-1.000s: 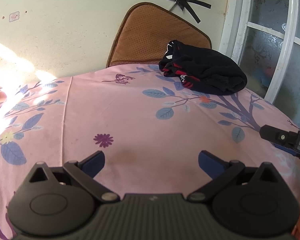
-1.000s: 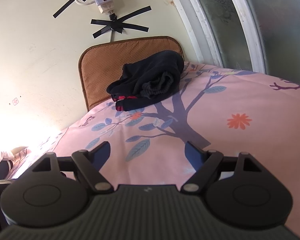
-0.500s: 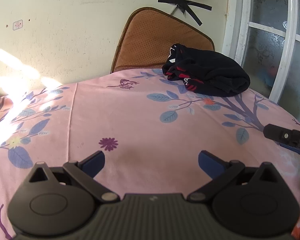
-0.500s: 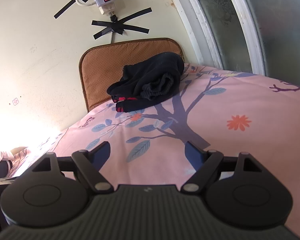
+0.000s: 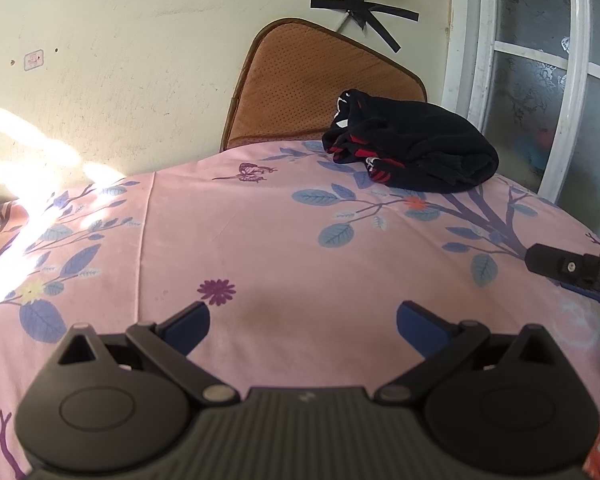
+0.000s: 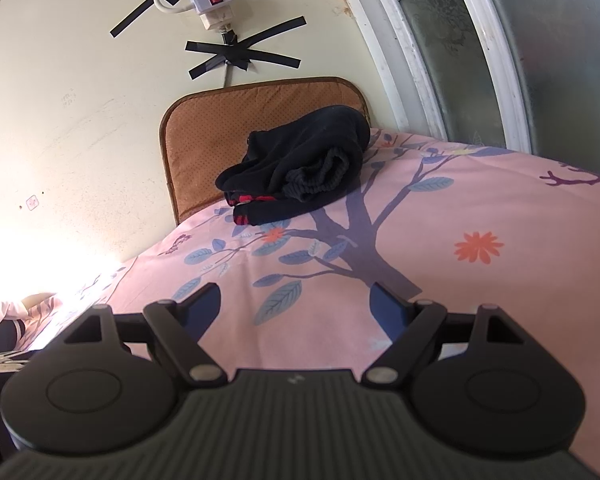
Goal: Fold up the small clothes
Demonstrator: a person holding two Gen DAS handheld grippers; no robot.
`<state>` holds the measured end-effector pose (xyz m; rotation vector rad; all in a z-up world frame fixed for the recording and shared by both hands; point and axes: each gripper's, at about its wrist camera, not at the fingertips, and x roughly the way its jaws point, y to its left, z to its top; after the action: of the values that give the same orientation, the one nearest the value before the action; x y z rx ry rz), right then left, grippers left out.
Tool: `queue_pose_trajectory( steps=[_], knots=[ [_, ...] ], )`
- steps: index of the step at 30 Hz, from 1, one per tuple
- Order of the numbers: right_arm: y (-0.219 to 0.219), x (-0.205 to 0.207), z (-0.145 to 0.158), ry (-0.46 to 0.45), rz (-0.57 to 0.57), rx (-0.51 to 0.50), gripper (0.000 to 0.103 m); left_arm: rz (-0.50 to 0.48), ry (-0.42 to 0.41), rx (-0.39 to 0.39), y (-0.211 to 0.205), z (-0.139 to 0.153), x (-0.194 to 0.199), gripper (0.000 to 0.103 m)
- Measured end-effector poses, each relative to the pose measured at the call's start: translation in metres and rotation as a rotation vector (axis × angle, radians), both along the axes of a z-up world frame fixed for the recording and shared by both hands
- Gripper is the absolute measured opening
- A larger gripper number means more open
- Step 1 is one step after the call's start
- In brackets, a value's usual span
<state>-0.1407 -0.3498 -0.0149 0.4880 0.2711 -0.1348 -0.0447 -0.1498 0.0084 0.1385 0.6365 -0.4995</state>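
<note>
While no writing is legible, both grippers' jaws gape over the sheet (image 5: 300,240).

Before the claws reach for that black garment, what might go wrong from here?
1. The black garment is bunched at the far edge of the pink sheet, against the brown cushion; a nudge might push it off.
2. Both open claws, left and right, may pinch the sheet too.

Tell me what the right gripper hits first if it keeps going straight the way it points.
Probably the pink floral sheet: the right gripper, open, points low across it. The black garment lies farther along, slightly left of centre, though depth is hard to judge.
</note>
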Motion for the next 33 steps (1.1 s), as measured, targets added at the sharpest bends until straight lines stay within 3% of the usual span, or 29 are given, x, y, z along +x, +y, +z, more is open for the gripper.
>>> queue_pose_trajectory(
  steps=[13,23,33],
  knots=[
    [0.0,0.0,0.0,0.0,-0.001,0.0,0.084,0.057,-0.031,-0.007,0.005,0.002,-0.002,0.103],
    [-0.001,-0.001,0.001,-0.02,0.012,-0.003,0.084,0.062,-0.108,-0.03,0.01,0.01,-0.011,0.103],
    [-0.001,-0.002,0.001,-0.025,0.017,-0.002,0.084,0.079,-0.105,-0.025,0.012,0.01,-0.01,0.103]
  ],
)
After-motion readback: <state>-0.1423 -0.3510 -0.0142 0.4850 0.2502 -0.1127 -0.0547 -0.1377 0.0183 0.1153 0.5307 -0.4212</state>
